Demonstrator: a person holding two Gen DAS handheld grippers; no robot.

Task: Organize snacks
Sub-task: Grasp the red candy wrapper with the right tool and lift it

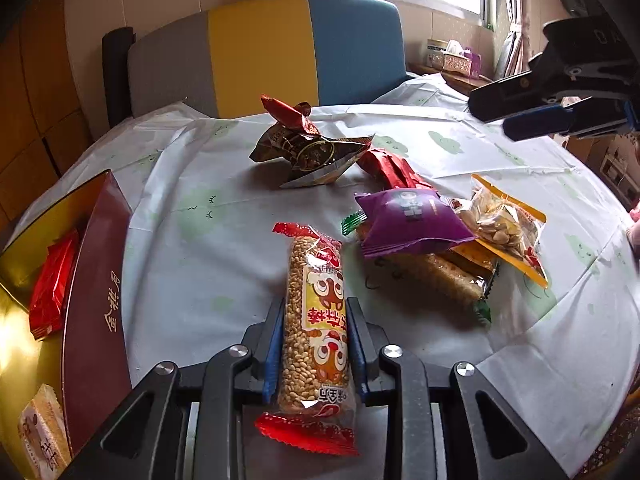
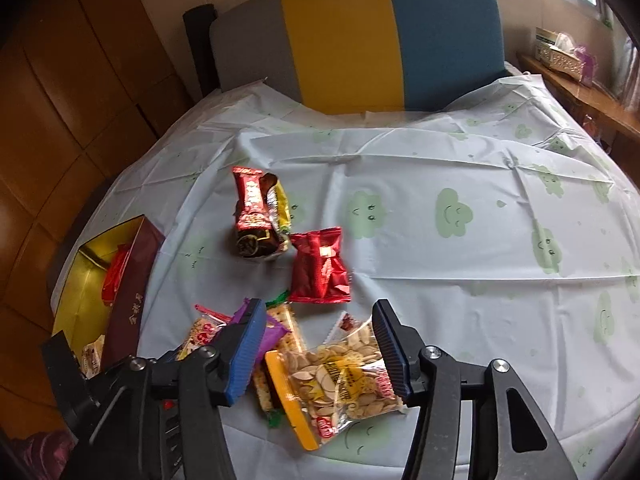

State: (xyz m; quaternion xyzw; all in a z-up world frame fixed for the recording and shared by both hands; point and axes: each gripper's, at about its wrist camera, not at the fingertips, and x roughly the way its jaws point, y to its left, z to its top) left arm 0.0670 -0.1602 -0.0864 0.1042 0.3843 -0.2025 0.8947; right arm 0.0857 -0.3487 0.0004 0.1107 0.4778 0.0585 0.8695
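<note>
My left gripper [image 1: 316,308] is shut on a puffed-rice bar [image 1: 314,280] in a clear wrapper with red ends, held lengthwise between the blue pads above the table. My right gripper [image 2: 316,320] stands open over a clear bag of seeds [image 2: 344,376] with a yellow edge; the bag lies on the table between the fingers, which hover above it. In the left wrist view the right gripper [image 1: 490,114] hangs above the table at the upper right. A purple packet [image 1: 412,220] lies on another rice bar [image 1: 440,276] beside the seed bag [image 1: 504,228].
A maroon box with a gold inside [image 1: 96,280] stands at the table's left edge and holds red packets [image 1: 54,284] and a white wafer pack [image 1: 40,428]. Dark brown wrappers [image 2: 256,220] and a red packet [image 2: 320,268] lie mid-table. A grey, yellow and blue chair [image 2: 344,40] stands behind.
</note>
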